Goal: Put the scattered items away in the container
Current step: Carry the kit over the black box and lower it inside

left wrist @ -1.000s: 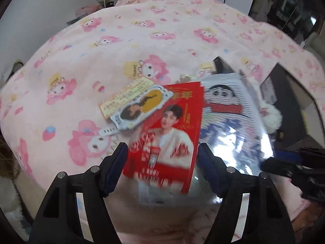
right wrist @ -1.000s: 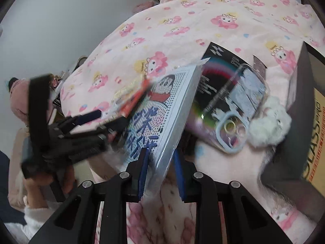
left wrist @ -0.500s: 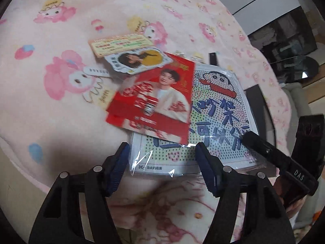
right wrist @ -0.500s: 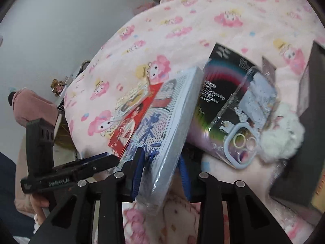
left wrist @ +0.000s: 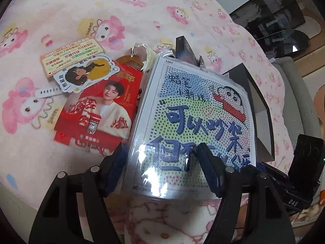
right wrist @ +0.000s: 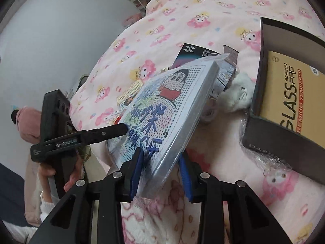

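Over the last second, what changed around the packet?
The cartoon packet was lifted and tilted; the red card that lay on it now lies beside it. The right tongs' jaws are opening with the packet between them; the left tongs now reach its edge. Stickers and dark box stayed put.

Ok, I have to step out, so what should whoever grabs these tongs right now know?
Left tongs: open, astride the near edge of the cartoon packet.
Right tongs: jaws opening, packet corner between them, packet tilted off the bed.
Done: tempered-glass pack lies in the dark box.
To do: packet, red card, sticker, yellow card, white plush.
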`<action>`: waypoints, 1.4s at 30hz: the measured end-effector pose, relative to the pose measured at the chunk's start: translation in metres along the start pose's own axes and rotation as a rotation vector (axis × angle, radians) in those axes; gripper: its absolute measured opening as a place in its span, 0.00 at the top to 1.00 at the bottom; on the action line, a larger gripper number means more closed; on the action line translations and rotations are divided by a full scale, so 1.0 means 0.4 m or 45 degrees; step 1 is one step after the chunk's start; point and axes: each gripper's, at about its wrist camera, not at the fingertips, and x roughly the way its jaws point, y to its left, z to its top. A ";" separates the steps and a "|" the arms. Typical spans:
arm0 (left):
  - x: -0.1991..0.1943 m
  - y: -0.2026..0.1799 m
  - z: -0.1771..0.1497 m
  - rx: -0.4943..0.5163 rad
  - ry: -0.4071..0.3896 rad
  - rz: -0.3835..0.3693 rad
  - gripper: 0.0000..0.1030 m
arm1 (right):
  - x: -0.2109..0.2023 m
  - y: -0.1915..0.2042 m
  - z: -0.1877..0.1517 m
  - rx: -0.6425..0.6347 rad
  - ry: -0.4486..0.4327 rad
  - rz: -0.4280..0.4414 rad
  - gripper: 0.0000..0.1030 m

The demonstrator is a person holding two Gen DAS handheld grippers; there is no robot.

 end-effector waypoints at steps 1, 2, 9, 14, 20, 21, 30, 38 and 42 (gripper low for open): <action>-0.017 0.027 -0.021 0.008 -0.002 0.007 0.32 | 0.004 0.002 0.004 -0.008 -0.006 -0.024 0.70; -0.024 0.016 -0.023 0.024 -0.010 0.019 0.33 | 0.005 0.001 0.006 -0.008 -0.006 -0.039 0.70; -0.106 -0.100 -0.075 0.125 -0.075 -0.082 0.35 | -0.131 0.008 0.004 -0.036 -0.149 -0.032 0.69; -0.140 -0.265 -0.073 0.279 -0.134 -0.135 0.37 | -0.288 -0.015 -0.030 -0.039 -0.289 -0.044 0.69; -0.023 -0.467 -0.062 0.400 -0.054 -0.220 0.37 | -0.439 -0.132 -0.085 0.029 -0.423 -0.141 0.69; 0.012 -0.500 -0.056 0.414 -0.029 -0.235 0.37 | -0.459 -0.164 -0.094 0.047 -0.435 -0.160 0.69; 0.300 -0.674 -0.007 0.450 0.178 -0.161 0.38 | -0.505 -0.483 -0.073 0.196 -0.391 -0.175 0.69; 0.412 -0.703 0.005 0.496 0.276 0.038 0.36 | -0.403 -0.585 -0.050 0.242 -0.227 -0.184 0.67; 0.430 -0.703 0.011 0.465 0.326 0.036 0.35 | -0.395 -0.583 -0.050 0.242 -0.224 -0.221 0.67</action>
